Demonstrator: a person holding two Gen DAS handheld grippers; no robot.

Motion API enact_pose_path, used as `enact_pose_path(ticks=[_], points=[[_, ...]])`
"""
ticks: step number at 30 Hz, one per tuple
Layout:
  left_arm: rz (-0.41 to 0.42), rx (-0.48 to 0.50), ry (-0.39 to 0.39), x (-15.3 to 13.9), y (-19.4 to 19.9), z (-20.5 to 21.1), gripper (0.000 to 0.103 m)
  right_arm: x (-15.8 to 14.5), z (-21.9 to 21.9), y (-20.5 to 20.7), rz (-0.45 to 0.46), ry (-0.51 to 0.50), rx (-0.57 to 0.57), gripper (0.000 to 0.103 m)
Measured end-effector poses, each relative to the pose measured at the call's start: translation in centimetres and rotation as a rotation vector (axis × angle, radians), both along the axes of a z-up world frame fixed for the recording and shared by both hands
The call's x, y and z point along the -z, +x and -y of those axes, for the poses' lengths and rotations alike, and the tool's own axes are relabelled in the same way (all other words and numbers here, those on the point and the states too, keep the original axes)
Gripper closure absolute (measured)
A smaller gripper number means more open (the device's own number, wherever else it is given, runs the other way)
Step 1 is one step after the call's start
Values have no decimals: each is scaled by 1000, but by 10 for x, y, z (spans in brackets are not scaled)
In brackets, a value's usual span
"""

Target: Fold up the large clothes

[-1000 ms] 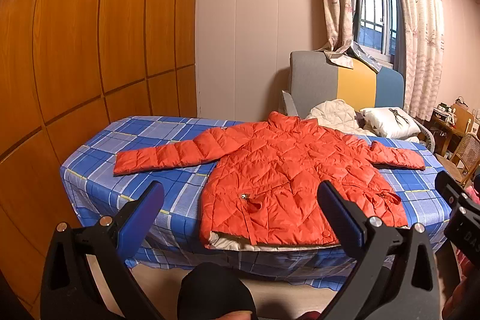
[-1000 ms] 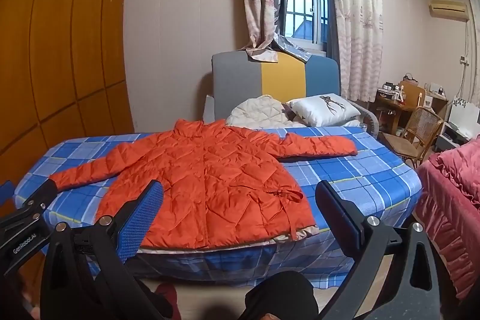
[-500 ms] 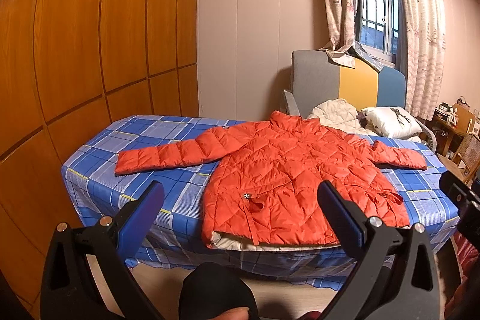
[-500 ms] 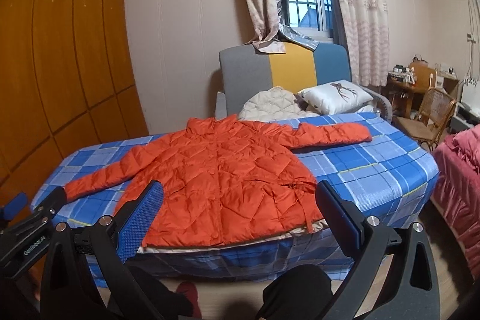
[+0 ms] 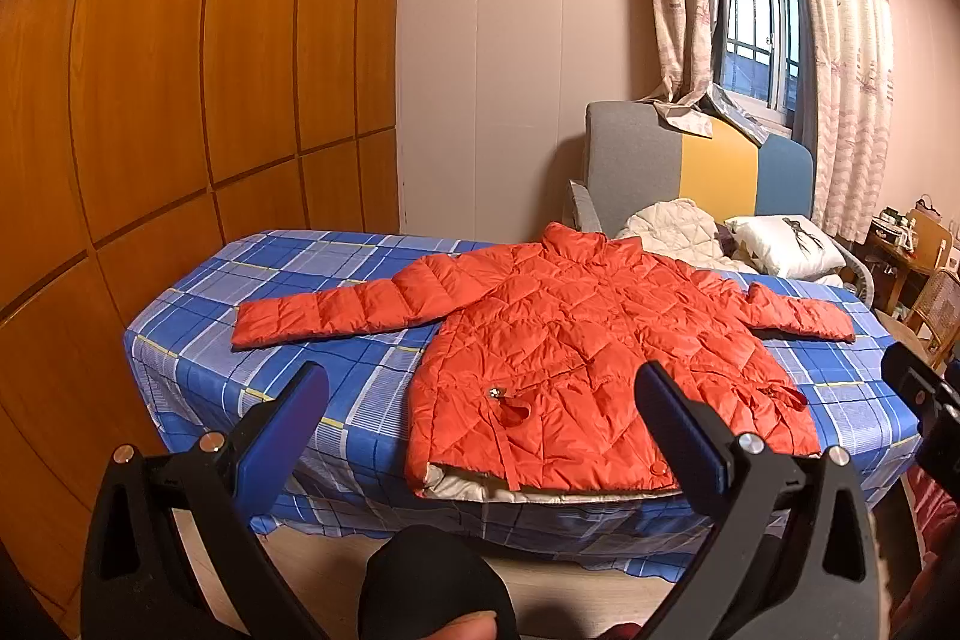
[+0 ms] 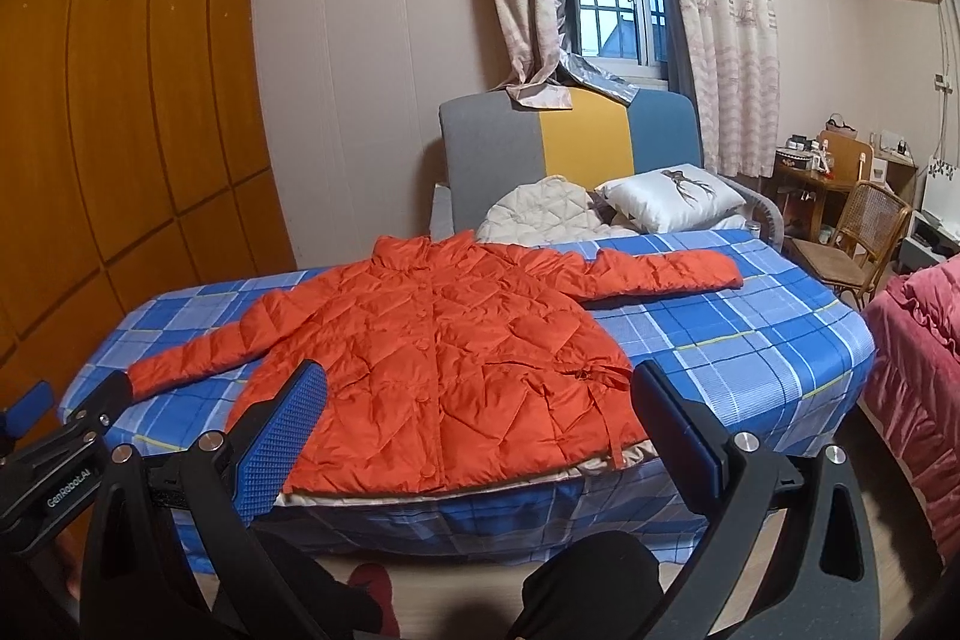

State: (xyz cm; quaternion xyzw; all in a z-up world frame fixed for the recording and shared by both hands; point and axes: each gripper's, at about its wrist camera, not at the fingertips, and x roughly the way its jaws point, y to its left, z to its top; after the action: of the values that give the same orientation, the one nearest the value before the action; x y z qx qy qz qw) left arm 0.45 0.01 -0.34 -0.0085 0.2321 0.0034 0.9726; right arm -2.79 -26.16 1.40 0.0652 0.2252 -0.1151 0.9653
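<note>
**Two open hand-held grippers, one jacket not yet touched**

Two hand-held grippers hung short of the bed, and neither held anything. The left hand-held gripper [image 5: 480,400] had its blue-padded fingers spread wide, with nothing between them; the right hand-held gripper [image 6: 480,400] was just as wide apart and just as empty. Ahead of both, the orange jacket [image 5: 576,340] lay spread flat on the blue checked bed [image 5: 198,340], front side up, buttoned, collar at the far end and hem at the near edge, where a strip of pale lining showed. One sleeve [image 5: 342,307] stretched out ahead and to the left of the left hand-held gripper; the other sleeve [image 6: 660,271] ran out ahead and to the right of the right one. Beyond the jacket stood a sofa [image 6: 498,142] with a white pillow [image 6: 672,196].

Judging by this layout, folding had not begun: the step in hand was the approach. The next move likely called for each hand-held gripper to travel forward and outward to the sleeve on its side, close on the cuff or the shoulder seam, and bring the sleeve across the body. The puffy, slick fabric would probably need a deep bite, since a shallow pinch could slip off.
</note>
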Motion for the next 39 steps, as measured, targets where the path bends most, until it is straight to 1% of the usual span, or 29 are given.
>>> enact_pose_path(ticks=[39], points=[[5, -11, 2, 1, -1, 0, 2, 2, 3, -1, 0, 6, 6, 3]])
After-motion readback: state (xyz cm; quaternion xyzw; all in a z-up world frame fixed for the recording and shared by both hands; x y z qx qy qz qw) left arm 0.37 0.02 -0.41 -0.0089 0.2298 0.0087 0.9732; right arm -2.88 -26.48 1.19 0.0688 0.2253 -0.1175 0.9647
